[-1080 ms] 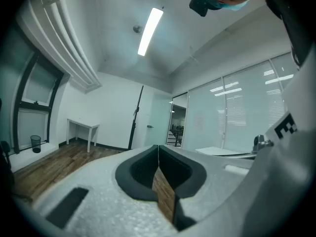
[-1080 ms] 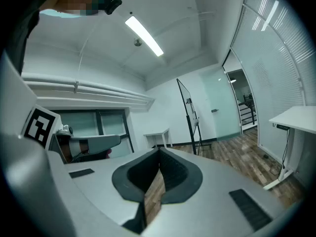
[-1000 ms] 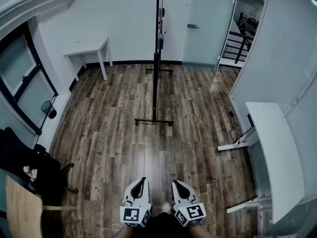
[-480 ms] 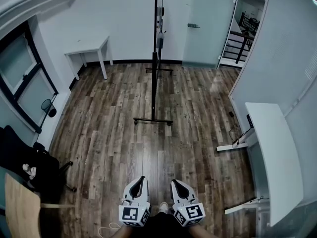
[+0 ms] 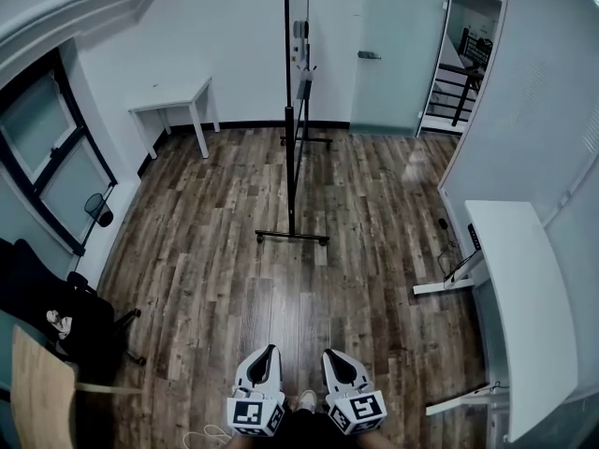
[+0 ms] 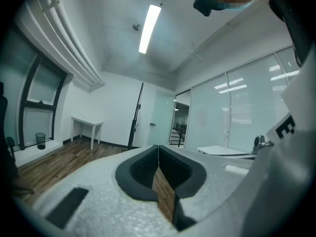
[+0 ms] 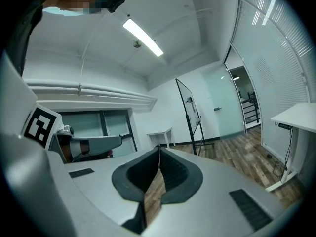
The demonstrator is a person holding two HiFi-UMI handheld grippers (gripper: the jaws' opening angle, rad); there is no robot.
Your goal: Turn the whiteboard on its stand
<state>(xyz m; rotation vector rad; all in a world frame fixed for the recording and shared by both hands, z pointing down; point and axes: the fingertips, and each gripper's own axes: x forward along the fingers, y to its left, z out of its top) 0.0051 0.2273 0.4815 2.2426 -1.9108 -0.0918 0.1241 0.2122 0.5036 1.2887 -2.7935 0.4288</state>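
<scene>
The whiteboard stands on its black wheeled stand mid-room, nearly edge-on to me, with a narrow strip of its face showing. It also appears far off as a dark upright whiteboard in the left gripper view and as a slanted whiteboard in the right gripper view. My left gripper and right gripper hang side by side at the bottom of the head view, well short of the stand. Both are shut with nothing between the jaws, as seen on the left gripper and the right gripper.
A small white table stands by the back wall at left. A long white desk runs along the right wall. A dark chair and a wooden board sit at near left. A glass door is behind the whiteboard.
Both grippers sit slightly lower in the head view. The view has shifted, so the whiteboard now shows a sliver of its face instead of only its edge.
</scene>
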